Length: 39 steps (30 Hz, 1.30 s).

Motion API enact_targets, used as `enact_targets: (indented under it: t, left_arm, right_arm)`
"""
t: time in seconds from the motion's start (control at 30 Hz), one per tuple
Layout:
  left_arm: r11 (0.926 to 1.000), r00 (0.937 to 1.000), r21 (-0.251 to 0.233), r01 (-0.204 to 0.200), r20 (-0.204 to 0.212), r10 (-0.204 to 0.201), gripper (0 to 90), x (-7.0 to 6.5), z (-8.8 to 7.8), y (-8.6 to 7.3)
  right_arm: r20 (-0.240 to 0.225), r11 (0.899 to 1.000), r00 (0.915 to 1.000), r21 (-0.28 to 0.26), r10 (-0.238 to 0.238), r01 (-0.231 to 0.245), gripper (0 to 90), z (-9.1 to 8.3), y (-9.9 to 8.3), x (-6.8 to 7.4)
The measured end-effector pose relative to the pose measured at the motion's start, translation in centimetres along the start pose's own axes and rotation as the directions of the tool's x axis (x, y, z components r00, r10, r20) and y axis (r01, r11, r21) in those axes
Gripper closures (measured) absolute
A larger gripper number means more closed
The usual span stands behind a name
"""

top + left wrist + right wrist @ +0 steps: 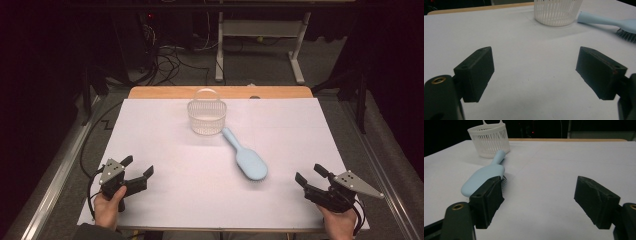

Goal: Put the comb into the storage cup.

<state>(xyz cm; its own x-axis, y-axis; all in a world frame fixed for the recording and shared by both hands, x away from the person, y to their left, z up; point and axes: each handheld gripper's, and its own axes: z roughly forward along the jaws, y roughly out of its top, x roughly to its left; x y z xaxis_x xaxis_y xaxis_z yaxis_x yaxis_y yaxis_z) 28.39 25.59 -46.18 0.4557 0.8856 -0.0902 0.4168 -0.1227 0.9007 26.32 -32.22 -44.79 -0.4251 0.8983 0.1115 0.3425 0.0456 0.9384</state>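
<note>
A light blue hairbrush [247,159] lies bristles down near the middle of the white sheet [175,175], its handle pointing at a white slatted basket [206,116] that stands upright behind it. My left gripper [138,167] rests open at the front left, nothing between its jaws. My right gripper [310,175] is open at the front right, also empty. In the left gripper view the basket [556,11] and brush [609,23] lie far ahead of my left gripper [535,66]. In the right gripper view the brush [485,177] lies ahead left of my right gripper [539,195], the basket [489,141] beyond.
The white sheet covers a wooden table [165,92] whose far edge shows bare. Metal rails [55,170] run along both sides. Beyond the table are dark floor, cables [170,60] and a white desk frame [260,45].
</note>
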Motion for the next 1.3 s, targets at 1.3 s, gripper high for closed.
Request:
enact_targets:
  t: [1.3]
  left_arm:
    - [1.0,1.0,0.006,-0.002,0.003,0.002,15.9,0.0,0.1,0.0]
  right_arm:
    - [-0.067,1.0,0.9974,0.011,-0.027,0.028,23.4,2.3,0.9,1.9]
